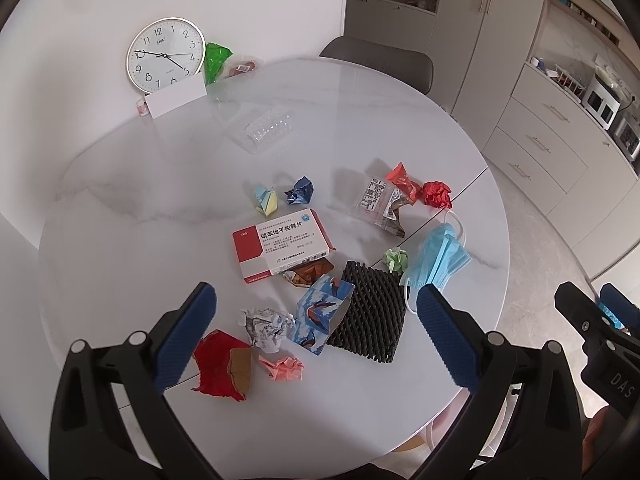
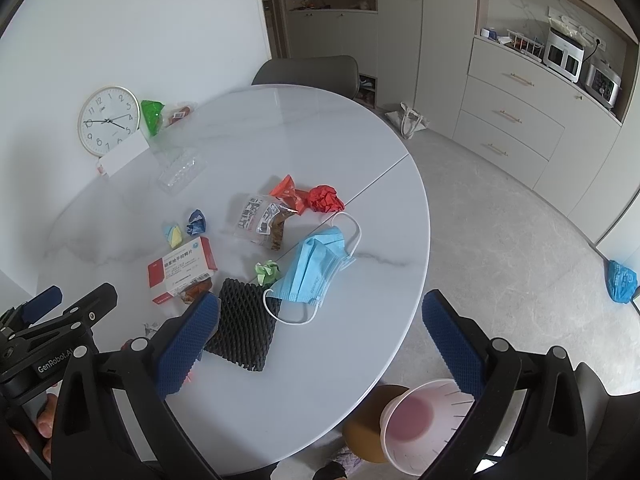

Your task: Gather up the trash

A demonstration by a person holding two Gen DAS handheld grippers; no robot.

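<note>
Trash lies scattered on a round white marble table [image 1: 160, 184]. Nearest my open left gripper [image 1: 316, 304] are a red torn wrapper [image 1: 222, 364], a crumpled white paper [image 1: 266, 326], a pink paper ball [image 1: 282, 366], a blue patterned carton [image 1: 322, 314] and a black foam mesh [image 1: 370, 316]. A red-and-white medicine box [image 1: 282, 244] lies beyond them. My right gripper [image 2: 320, 316] is open above the table's near edge, over the black foam mesh [image 2: 242, 328] and a blue face mask [image 2: 316, 268]. A pink bin [image 2: 416, 424] stands on the floor below the table edge.
Further back lie a red paper ball [image 2: 326, 198], snack wrappers [image 2: 264, 218], a green paper ball [image 2: 267, 271], a blue foil ball [image 2: 198, 222] and a clear plastic tray [image 2: 180, 170]. A clock [image 2: 109, 120] leans on the wall. A grey chair [image 2: 308, 72] stands behind; cabinets on the right.
</note>
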